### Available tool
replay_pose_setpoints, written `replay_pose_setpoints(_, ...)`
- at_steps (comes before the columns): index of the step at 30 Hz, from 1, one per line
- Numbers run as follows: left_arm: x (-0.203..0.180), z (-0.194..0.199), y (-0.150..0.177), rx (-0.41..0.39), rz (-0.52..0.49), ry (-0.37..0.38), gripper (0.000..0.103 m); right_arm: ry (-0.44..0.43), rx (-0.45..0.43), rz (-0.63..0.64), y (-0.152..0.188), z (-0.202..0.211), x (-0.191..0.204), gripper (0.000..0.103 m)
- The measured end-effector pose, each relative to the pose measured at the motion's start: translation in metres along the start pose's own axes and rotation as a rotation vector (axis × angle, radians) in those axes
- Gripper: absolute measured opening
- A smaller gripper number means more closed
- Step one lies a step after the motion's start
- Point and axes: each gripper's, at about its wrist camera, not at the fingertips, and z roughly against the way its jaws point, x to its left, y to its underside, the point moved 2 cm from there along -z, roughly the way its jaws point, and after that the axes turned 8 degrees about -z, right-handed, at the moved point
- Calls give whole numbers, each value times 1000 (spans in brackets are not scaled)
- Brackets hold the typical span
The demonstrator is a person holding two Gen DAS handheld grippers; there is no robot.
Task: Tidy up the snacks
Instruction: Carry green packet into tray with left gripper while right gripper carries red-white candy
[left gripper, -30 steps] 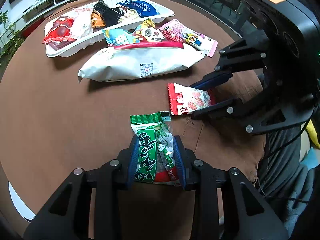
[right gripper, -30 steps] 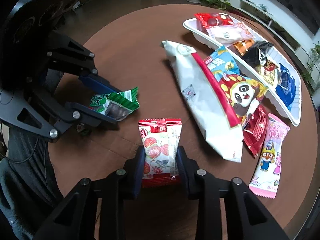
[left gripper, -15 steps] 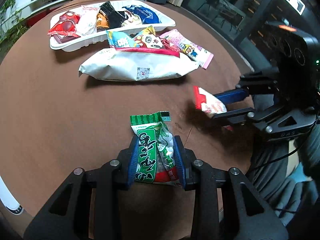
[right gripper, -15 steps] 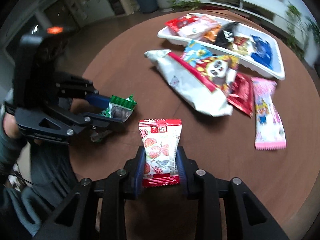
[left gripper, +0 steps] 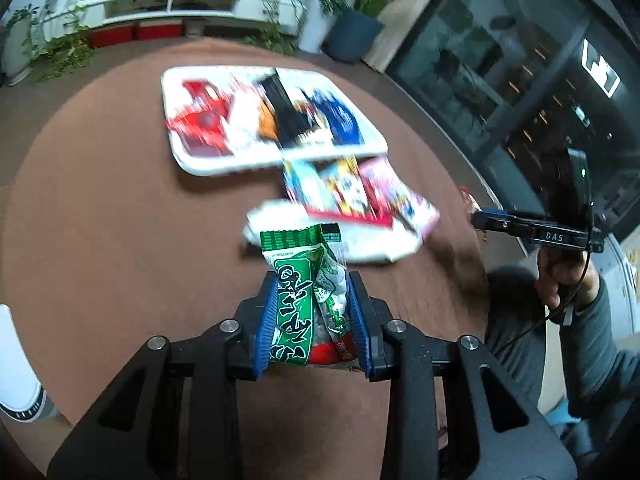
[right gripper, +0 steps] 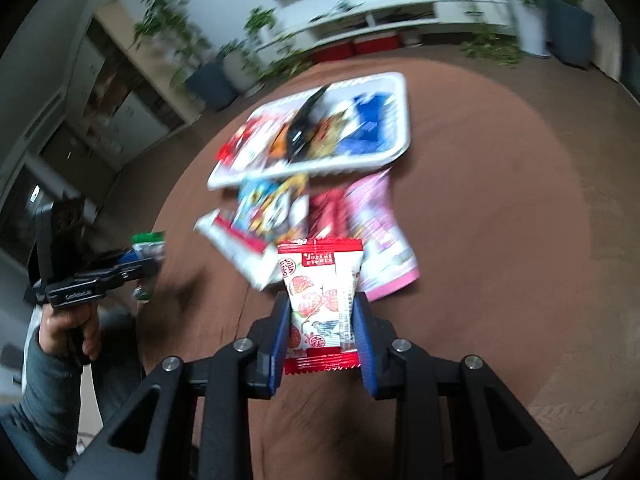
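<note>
Clamped in my left gripper (left gripper: 312, 316) is a green foil snack packet (left gripper: 304, 300). Right gripper (right gripper: 322, 320) pinches a red-and-white strawberry-print candy packet (right gripper: 320, 296), both above the round brown table's (left gripper: 120, 240) near edge, short of the white rectangular tray (right gripper: 394, 148).

Counted two grippers: my left gripper (left gripper: 314, 316), my right gripper (right gripper: 322, 328). Each pinched one packet: one green snack packet (left gripper: 304, 300), one red-and-white snack packet (right gripper: 322, 300). One white tray (left gripper: 208, 166) on one round brown table (left gripper: 120, 240). Tray contents blurred; made out roughly five packets, exact count unclear. Loose on table beside tray: one large white bag (left gripper: 360, 240), one blue-and-yellow panda bag (right gripper: 272, 204), one small red packet (right gripper: 326, 210), one pink packet (right gripper: 380, 240). Four loose, as far as blur allowed.
</note>
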Motion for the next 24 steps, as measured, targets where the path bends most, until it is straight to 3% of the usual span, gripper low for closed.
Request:
replay_pose_setpoints(8,33,33,-76,-127,25,-63,31,65,-183,-95,-84,36,-15,33)
replay_pose_setpoints(14,46,45,-143,-185,17,-105,31,52,-293,-53,-150,46,14,33)
replay_pose_setpoints(19,42,34,-180,-176,-13,-123,31,23,-297,26,-188,16,51,33)
replay_pose_setpoints(24,45,-3,-199,-138,0,-128,31,31,-228,69,-206,-36,72,33)
